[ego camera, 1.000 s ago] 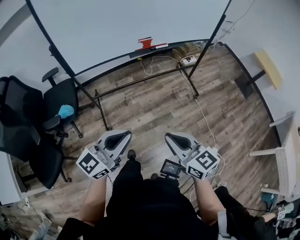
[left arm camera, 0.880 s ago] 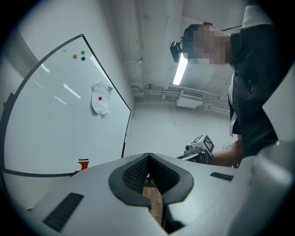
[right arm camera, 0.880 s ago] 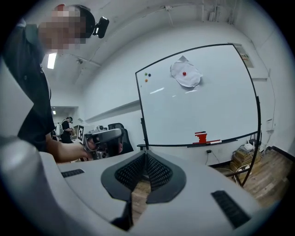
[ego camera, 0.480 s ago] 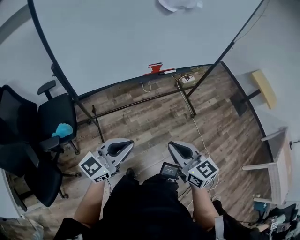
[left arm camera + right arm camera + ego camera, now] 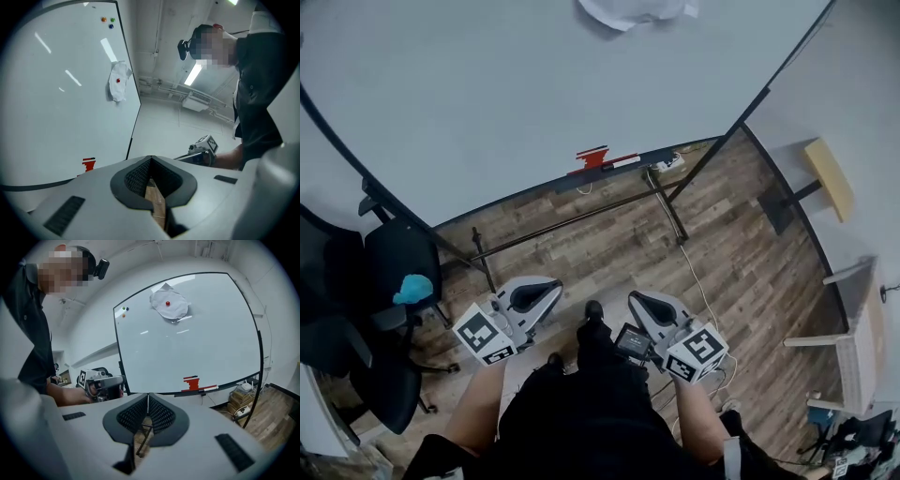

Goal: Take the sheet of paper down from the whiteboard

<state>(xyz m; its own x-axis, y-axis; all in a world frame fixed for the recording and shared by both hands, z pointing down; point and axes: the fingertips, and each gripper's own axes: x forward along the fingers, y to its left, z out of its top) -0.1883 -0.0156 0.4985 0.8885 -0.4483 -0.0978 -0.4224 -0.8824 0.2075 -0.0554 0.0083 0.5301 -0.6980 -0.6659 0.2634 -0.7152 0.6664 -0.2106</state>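
A crumpled white sheet of paper (image 5: 630, 11) hangs high on the whiteboard (image 5: 487, 94), pinned by a red magnet. It shows in the left gripper view as the paper (image 5: 118, 82) and in the right gripper view as the paper (image 5: 169, 304). My left gripper (image 5: 546, 287) and right gripper (image 5: 636, 300) are held low near my body, both far from the paper. Both are shut with nothing between the jaws; the left gripper (image 5: 150, 161) and the right gripper (image 5: 148, 398) show closed tips.
A red eraser (image 5: 592, 157) and a marker lie on the board's tray. The board's metal stand legs (image 5: 666, 208) and a cable cross the wooden floor. Black office chairs (image 5: 366, 309) stand at left, a white table (image 5: 862, 319) at right.
I have stepped closer to the whiteboard with both grippers. The board fills more of the head view and the paper has come into sight at the top.
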